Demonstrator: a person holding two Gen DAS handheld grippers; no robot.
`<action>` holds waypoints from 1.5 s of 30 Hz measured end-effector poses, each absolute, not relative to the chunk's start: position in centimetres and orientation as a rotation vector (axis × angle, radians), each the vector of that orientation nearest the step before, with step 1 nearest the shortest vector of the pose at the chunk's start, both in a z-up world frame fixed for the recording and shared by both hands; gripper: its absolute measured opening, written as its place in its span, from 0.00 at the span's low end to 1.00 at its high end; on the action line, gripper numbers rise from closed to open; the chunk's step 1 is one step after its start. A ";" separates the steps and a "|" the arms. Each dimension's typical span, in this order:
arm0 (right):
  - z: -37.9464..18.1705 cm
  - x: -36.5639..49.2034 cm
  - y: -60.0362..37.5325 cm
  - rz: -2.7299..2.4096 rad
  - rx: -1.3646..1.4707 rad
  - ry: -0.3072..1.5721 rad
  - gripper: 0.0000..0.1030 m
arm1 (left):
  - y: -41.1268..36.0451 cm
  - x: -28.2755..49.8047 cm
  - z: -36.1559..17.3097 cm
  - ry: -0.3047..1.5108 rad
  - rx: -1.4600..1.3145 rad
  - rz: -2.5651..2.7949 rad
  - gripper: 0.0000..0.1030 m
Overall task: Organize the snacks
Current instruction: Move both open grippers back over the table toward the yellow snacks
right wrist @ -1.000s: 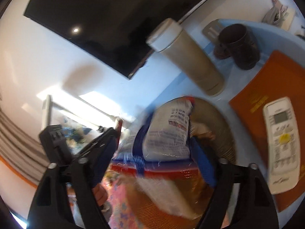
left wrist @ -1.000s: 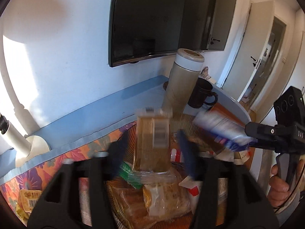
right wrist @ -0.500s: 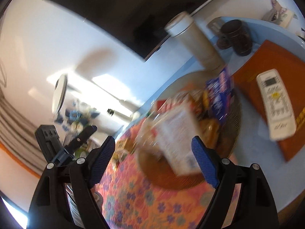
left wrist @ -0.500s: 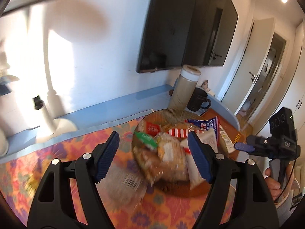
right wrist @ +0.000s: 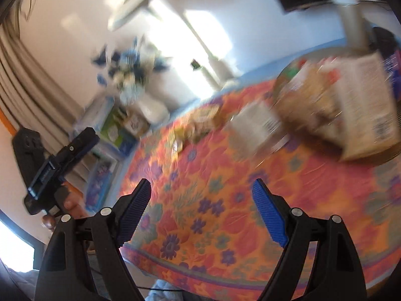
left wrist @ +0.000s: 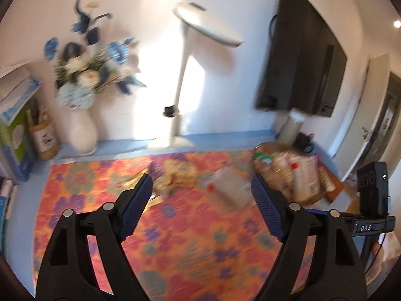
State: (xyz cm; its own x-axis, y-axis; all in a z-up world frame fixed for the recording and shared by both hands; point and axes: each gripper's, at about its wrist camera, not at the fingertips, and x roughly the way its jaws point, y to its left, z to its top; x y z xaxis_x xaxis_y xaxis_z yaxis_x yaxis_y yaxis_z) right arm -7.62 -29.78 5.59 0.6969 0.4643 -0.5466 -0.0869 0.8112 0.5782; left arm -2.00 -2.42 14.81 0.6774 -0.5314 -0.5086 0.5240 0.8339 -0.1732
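A round woven basket (left wrist: 310, 199) (right wrist: 386, 159) heaped with snack packets sits at the right of the flowery cloth. A clear-wrapped packet (left wrist: 229, 186) (right wrist: 258, 128) lies on the cloth beside it. Further left lie a biscuit packet (left wrist: 176, 175) (right wrist: 200, 123) and a small yellow packet (right wrist: 176, 145). My left gripper (left wrist: 201, 207) is open and empty, held back above the cloth. My right gripper (right wrist: 201, 212) is open and empty too, near the cloth's front edge. Both views are blurred.
Along the wall stand a vase of blue and white flowers (left wrist: 84, 95), a white desk lamp (left wrist: 180, 80), a tall flask (left wrist: 290, 126) and a dark mug (left wrist: 304, 141). A television (left wrist: 300, 65) hangs above. Boxes (left wrist: 15, 120) stack at the far left.
Both grippers let go of the packets they held over the basket, opened, and pulled back and left. The views now take in the whole cloth with the basket far off.
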 end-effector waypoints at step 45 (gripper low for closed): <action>2.3 2.6 -19.9 0.215 0.207 0.861 0.88 | 4.1 3.0 11.5 0.694 -0.028 -0.347 0.92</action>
